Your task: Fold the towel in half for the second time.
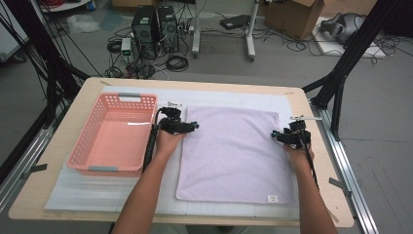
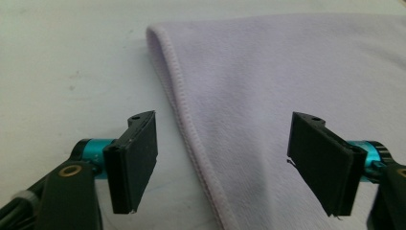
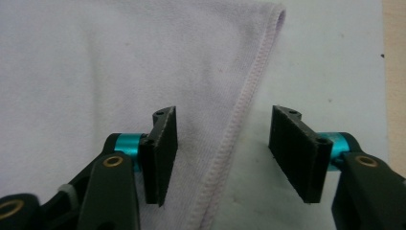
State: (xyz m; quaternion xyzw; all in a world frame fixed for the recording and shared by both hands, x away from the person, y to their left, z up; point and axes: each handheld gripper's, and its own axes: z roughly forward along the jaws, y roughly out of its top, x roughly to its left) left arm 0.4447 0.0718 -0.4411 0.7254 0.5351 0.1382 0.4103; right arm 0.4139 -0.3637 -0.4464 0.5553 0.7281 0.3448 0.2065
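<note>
A pale lilac towel (image 1: 234, 153) lies flat on the white mat, with a small white label at its near right corner. My left gripper (image 1: 187, 126) is low over the towel's left edge near the far corner, open, its jaws straddling the hemmed edge (image 2: 184, 120). My right gripper (image 1: 285, 136) is at the towel's right edge, also open, and the stitched hem (image 3: 239, 120) runs between its two jaws. Neither gripper holds anything. In the left gripper view the towel (image 2: 287, 72) spreads to the right; in the right gripper view the towel (image 3: 119, 62) spreads to the left.
An empty pink plastic basket (image 1: 87, 141) stands to the left of the towel, close to my left forearm. The white mat (image 1: 97, 190) covers most of the wooden table (image 1: 58, 146). Black frame posts rise at both sides; computers and cables lie on the floor beyond.
</note>
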